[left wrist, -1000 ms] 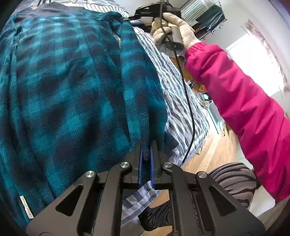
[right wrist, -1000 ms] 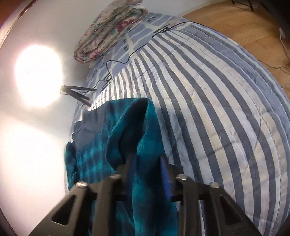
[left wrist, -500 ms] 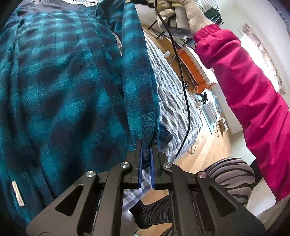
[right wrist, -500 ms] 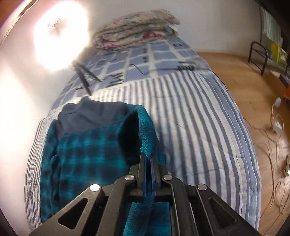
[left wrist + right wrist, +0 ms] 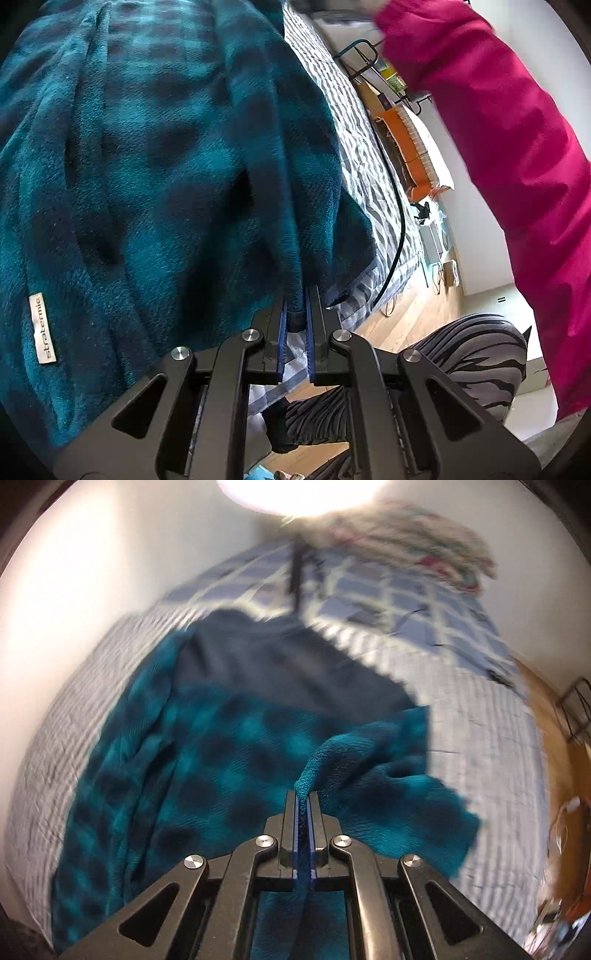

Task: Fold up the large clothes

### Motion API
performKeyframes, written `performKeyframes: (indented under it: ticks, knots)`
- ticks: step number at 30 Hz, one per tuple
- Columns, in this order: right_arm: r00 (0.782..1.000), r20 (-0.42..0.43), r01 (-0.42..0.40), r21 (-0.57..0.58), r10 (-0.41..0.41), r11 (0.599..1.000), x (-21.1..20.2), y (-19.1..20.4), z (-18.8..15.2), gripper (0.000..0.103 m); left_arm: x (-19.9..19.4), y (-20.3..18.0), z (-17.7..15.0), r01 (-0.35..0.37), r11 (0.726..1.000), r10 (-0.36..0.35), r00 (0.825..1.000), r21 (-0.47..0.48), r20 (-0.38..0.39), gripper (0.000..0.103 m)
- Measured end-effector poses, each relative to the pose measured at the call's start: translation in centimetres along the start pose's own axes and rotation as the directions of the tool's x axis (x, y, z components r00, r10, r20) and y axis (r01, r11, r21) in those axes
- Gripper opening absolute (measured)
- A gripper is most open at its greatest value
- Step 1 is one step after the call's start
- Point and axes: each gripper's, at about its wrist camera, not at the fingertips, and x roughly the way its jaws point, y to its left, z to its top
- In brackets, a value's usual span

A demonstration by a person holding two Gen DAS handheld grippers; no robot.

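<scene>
A big teal-and-navy checked fleece garment (image 5: 155,177) lies spread over the bed with the blue-and-white striped quilt (image 5: 476,746), its plain dark navy upper part (image 5: 288,664) toward the far end of the mattress. The left tongs (image 5: 295,317) are clenched on a thick fold of the fleece edge, which rises taut from between the blue pads. A white sewn label reading "stratermic" (image 5: 42,328) shows on the cloth to the left of them. The right tongs (image 5: 303,805) are pinched tight on another bit of the same garment, a nubby teal edge (image 5: 308,775) bunching up just past the tips, with a loose flap (image 5: 417,805) hanging off to the right over the quilt. The picture there is smeared with motion.

Beyond the garment sits a folded floral blanket (image 5: 413,542) at the head of the bed, on a blue grid-patterned part of the cover (image 5: 406,602). A bright pink sleeve (image 5: 509,140) crosses the left view, with a black cable (image 5: 400,221) trailing down the bedside and zebra-striped trousers (image 5: 461,354) above the wooden floor (image 5: 399,317).
</scene>
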Motion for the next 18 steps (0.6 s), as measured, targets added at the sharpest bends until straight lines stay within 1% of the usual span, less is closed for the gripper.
performKeyframes:
  ticks: [1,2,3,4,6,7,9,11,12,15,17,18]
  knots:
    - [1.000,-0.008,-0.015,0.001,0.015,1.000,0.6,0.3,-0.2,0.007,-0.2,0.0,0.0,0.001,1.000,-0.001,1.000,0.006,-0.002,0.005]
    - [0.999,-0.015,-0.047,0.012,0.047,0.999,1.1,0.4,-0.4,0.017,-0.5,0.0,0.0,-0.007,1.000,0.007,1.000,0.011,0.003,0.008]
    - [0.997,-0.012,-0.071,0.029,0.071,0.997,1.2,0.4,-0.5,0.019,-0.8,-0.1,0.0,-0.013,1.000,0.013,1.000,0.011,0.010,0.015]
    - [0.995,0.005,-0.100,0.053,0.100,0.994,0.8,0.0,-0.7,0.021,-1.3,-0.1,0.0,-0.013,1.000,0.013,1.000,0.007,0.022,0.019]
    - [0.989,0.039,-0.143,0.081,0.140,0.986,-0.7,-1.2,-1.0,0.023,-2.0,0.0,0.1,-0.011,1.000,0.011,0.999,-0.003,0.047,0.033]
    - [0.986,0.062,-0.158,0.097,0.152,0.983,-2.0,-2.2,-1.4,0.024,-2.3,0.0,0.1,-0.020,1.000,0.020,0.998,-0.003,0.062,0.035]
    - [0.987,0.088,-0.141,0.114,0.131,0.983,-4.1,-3.6,-2.2,0.026,-2.2,0.3,0.1,-0.038,0.999,0.038,0.997,-0.009,0.071,0.035]
    - [0.988,0.111,-0.125,0.157,0.108,0.980,-6.2,-6.2,-3.7,0.034,-2.3,0.7,0.2,-0.028,0.999,0.030,0.997,-0.034,0.070,0.035]
    - [0.988,0.123,-0.122,0.195,0.099,0.973,-7.0,-7.7,-4.5,0.035,-2.4,0.9,0.1,-0.022,0.999,0.024,0.997,-0.040,0.068,0.035]
    - [0.980,0.148,-0.175,0.325,0.133,0.929,-8.3,-12.5,-6.8,0.042,-2.6,1.5,0.1,-0.022,0.999,0.024,0.998,-0.040,0.063,0.035]
    - [0.971,0.146,-0.231,0.399,0.187,0.888,-7.7,-15.1,-8.1,0.051,-2.5,1.4,0.6,-0.016,0.999,0.019,0.998,-0.052,0.055,0.035]
    - [0.969,0.144,-0.243,0.414,0.201,0.877,-7.4,-15.6,-8.1,0.053,-2.2,1.2,0.6,-0.013,0.998,0.016,0.999,-0.055,0.051,0.035]
